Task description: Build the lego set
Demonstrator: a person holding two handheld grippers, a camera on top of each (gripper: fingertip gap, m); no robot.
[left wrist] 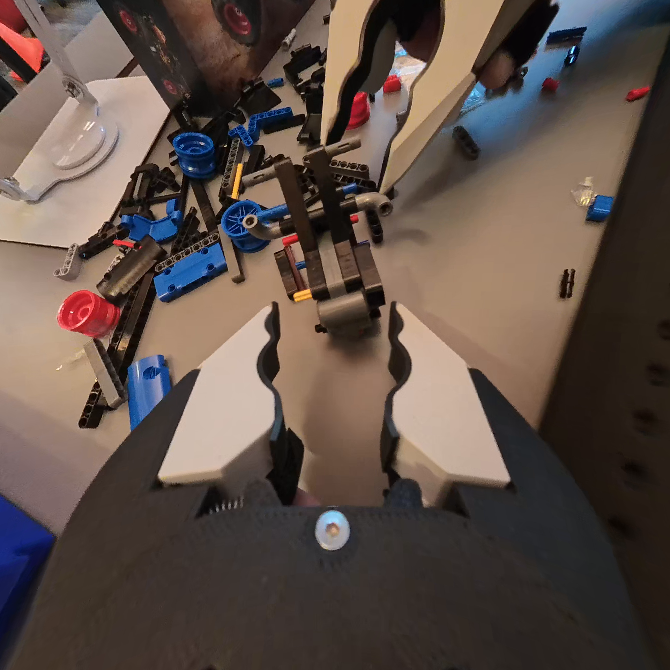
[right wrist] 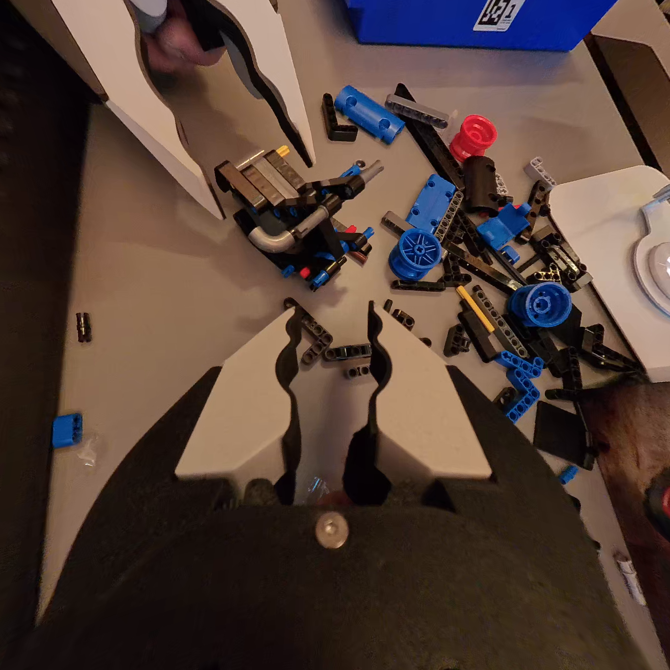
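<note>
Judging the half-built assembly (left wrist: 333, 261) light, rigid, snag-prone: grab its stacked beam block. Left gripper (left wrist: 333, 308) and right gripper (right wrist: 331, 308) both released, empty, flanking it.

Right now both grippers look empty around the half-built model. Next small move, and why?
Probably ease the left gripper forward and close on the grey-and-black block end of the half-built black, grey and blue lego assembly. Its jaws are open and empty with that end just ahead between the fingertips. The right gripper is open too, over loose small black beams, so nothing steadies the model yet.
</note>
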